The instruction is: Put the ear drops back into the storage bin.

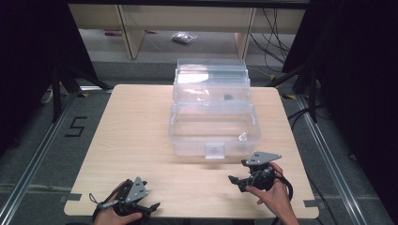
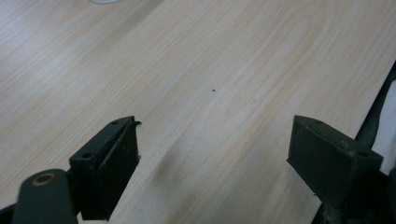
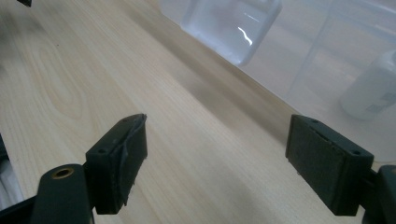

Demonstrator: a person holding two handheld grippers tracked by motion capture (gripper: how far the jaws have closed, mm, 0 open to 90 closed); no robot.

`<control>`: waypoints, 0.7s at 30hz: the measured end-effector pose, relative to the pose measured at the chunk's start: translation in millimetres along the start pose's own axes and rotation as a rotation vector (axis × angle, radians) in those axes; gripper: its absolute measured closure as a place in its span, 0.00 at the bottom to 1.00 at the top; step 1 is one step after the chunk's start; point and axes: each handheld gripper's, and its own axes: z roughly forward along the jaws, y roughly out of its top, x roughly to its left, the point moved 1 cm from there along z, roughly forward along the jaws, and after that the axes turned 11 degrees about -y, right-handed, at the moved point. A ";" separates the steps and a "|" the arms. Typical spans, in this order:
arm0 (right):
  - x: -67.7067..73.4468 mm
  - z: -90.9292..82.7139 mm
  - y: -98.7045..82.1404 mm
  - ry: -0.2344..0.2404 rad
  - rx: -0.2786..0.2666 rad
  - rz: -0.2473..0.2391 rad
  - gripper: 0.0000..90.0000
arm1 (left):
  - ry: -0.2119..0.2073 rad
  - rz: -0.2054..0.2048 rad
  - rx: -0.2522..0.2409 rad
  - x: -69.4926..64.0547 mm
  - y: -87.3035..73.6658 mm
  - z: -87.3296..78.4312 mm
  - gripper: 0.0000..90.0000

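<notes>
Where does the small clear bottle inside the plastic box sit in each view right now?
High view: small bottle at the clear box's front-right corner.
Left gripper view: I see bare table, no bottle.
Right gripper view: bottle at right edge, behind the box wall.
Shared landmark: box's front latch.

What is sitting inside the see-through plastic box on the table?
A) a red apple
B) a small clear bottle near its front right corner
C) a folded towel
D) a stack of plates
B: in the high view a small clear bottle stands inside the clear box near its front right corner, and the right gripper view shows it through the box wall.
</notes>
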 end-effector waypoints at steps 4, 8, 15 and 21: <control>2.5 -0.3 -6.0 0.026 0.000 0.012 0.23 | 0.000 0.014 0.002 -0.4 0.3 -0.4 0.17; 5.7 -2.9 -8.7 0.016 0.000 0.021 0.22 | 0.002 0.016 0.004 0.4 0.7 -0.3 0.17; 5.3 -7.6 -14.2 0.004 -0.012 0.012 0.19 | 0.003 0.016 -0.001 -0.2 0.3 0.2 0.17; 3.1 -10.4 -21.6 0.010 0.000 0.024 0.18 | 0.003 0.016 0.003 -0.4 0.3 -0.5 0.17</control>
